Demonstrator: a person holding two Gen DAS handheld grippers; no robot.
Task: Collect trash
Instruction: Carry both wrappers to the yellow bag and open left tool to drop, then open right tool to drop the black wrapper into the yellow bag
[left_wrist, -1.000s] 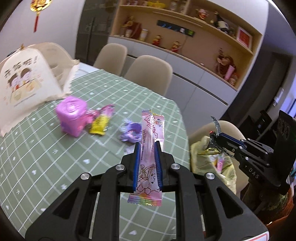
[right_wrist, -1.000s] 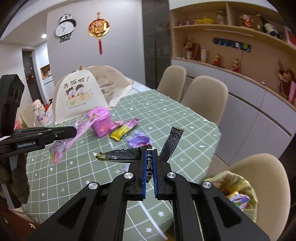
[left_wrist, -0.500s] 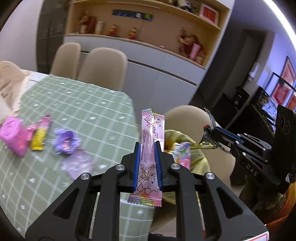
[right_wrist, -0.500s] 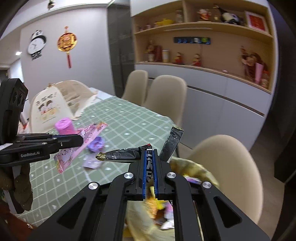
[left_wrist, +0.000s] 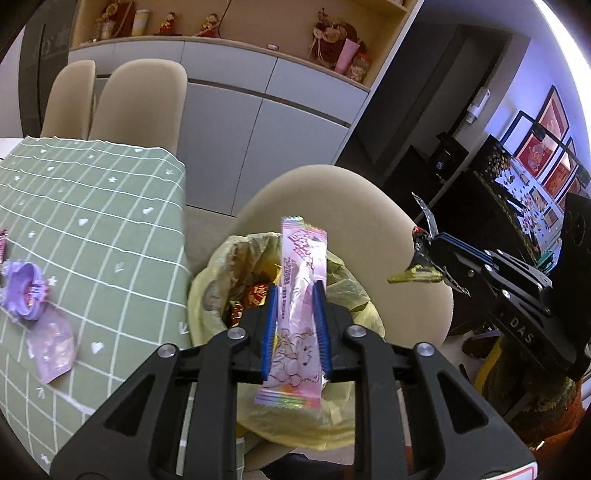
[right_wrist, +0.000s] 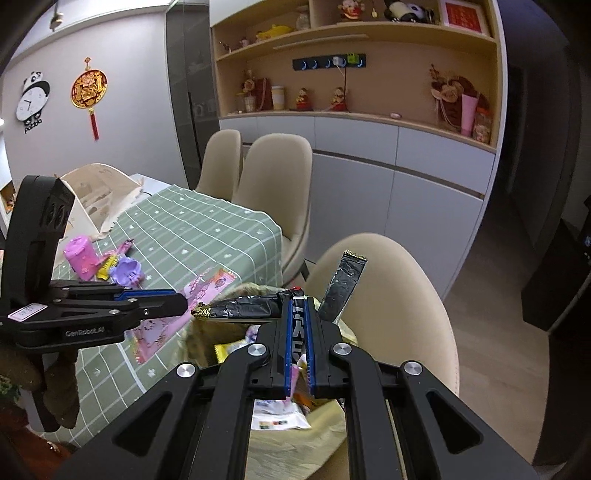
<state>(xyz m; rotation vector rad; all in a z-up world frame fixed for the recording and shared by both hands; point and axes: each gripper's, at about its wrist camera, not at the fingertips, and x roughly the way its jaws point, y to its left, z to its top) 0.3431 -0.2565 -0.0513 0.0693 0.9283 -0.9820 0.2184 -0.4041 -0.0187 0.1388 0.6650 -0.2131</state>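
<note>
My left gripper (left_wrist: 294, 291) hangs over the open yellow trash bag (left_wrist: 207, 291) that sits on a beige chair (left_wrist: 369, 206). Its jaws are opening, and a long pink snack wrapper (left_wrist: 301, 258) still stands upright between the blue pads. To the right, my right gripper (left_wrist: 424, 251) is shut on a crumpled black wrapper (left_wrist: 413, 275) with a gold end. The right wrist view shows that black wrapper (right_wrist: 243, 314) pinched in the right gripper (right_wrist: 298, 299), above the bag (right_wrist: 295, 443), which holds several wrappers. There the left gripper (right_wrist: 181, 304) reaches in from the left with the pink wrapper (right_wrist: 207, 291).
The table with the green checked cloth (left_wrist: 92, 221) lies left of the chair. On it are a purple toy-like piece (left_wrist: 24, 291), a pale pink wrapper (left_wrist: 51, 343), a pink box (right_wrist: 79, 256) and a yellow wrapper (right_wrist: 105, 269). Two more chairs and a cabinet wall stand behind.
Both grippers swung right from over the table to above the trash bag on the chair, still carrying their wrappers. The left pads stand slightly wider apart than before.
</note>
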